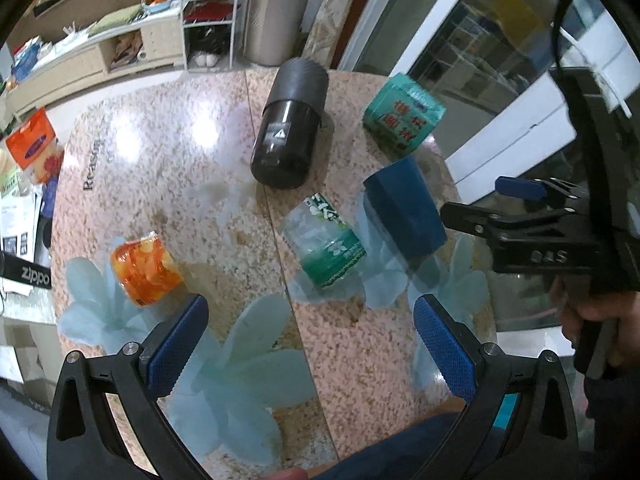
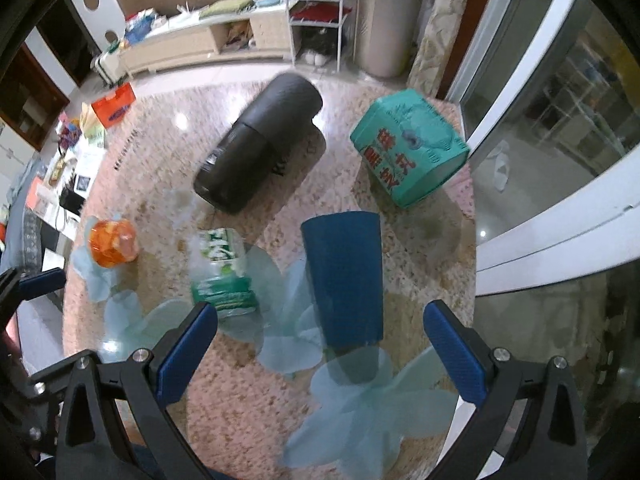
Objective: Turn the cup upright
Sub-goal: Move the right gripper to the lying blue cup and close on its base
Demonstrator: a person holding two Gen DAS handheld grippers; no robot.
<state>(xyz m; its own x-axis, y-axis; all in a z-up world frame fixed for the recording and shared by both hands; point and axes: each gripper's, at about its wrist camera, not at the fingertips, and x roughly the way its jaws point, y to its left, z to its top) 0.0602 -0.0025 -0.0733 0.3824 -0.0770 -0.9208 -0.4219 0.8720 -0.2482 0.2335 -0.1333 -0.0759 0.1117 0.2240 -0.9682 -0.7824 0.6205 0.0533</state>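
Observation:
A dark blue plastic cup point(image 2: 346, 276) stands upside down on the glass-topped table, its closed base up; it also shows in the left wrist view point(image 1: 406, 208). My right gripper point(image 2: 320, 352) is open and empty, hovering just above and in front of the cup. From the left wrist view the right gripper point(image 1: 486, 206) is at the right, beside the cup, its blue-padded fingers apart. My left gripper point(image 1: 310, 342) is open and empty, over the table's near edge, well short of the cup.
On the table point(image 1: 168, 168) stand a black cylinder point(image 1: 286, 136), a green tissue pack point(image 1: 402, 116), a clear green-labelled bottle point(image 1: 326, 240) left of the cup and an orange jar point(image 1: 146, 272). The table edge and a glass door point(image 2: 560, 120) lie right.

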